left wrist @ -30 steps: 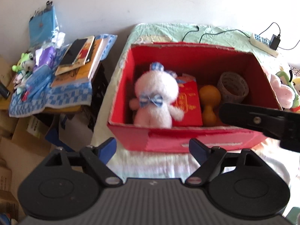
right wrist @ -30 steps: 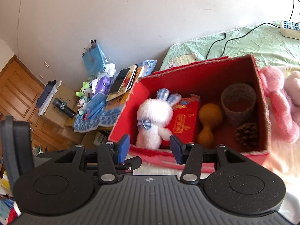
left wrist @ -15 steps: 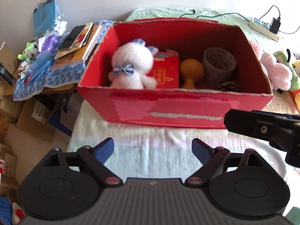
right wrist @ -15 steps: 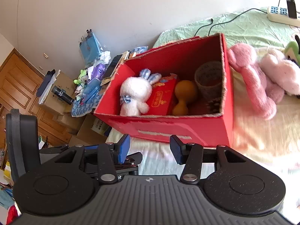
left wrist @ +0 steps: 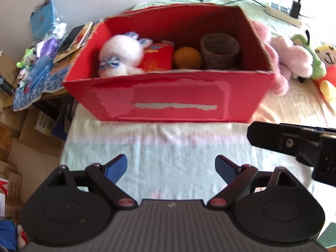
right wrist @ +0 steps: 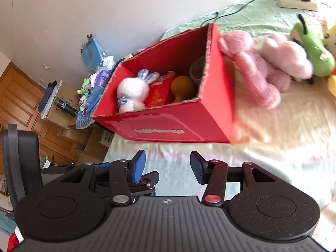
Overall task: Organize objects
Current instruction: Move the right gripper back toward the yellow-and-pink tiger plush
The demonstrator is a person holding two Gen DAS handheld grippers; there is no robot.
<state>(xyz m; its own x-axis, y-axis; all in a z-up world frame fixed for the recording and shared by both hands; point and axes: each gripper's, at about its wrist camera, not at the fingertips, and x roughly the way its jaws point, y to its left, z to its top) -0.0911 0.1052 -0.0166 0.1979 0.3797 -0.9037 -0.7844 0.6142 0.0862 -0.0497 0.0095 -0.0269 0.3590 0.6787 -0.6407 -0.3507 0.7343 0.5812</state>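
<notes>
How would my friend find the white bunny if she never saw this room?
Look for the big red box on the bed. Inside, at its left end, sits the white bunny, beside a red packet. It is the only fluffy white toy there, with blue checked ears and bow.

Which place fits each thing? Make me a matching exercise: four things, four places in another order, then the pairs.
Things:
1. white bunny
2. woven basket
3. pink plush
4. power strip

Places:
A. on the bed, outside the red box, against its right wall
B. in the box, left end
C. on the green sheet far behind the box
D. in the box, right end

Pairs: 1-B, 2-D, 3-A, 4-C
</notes>
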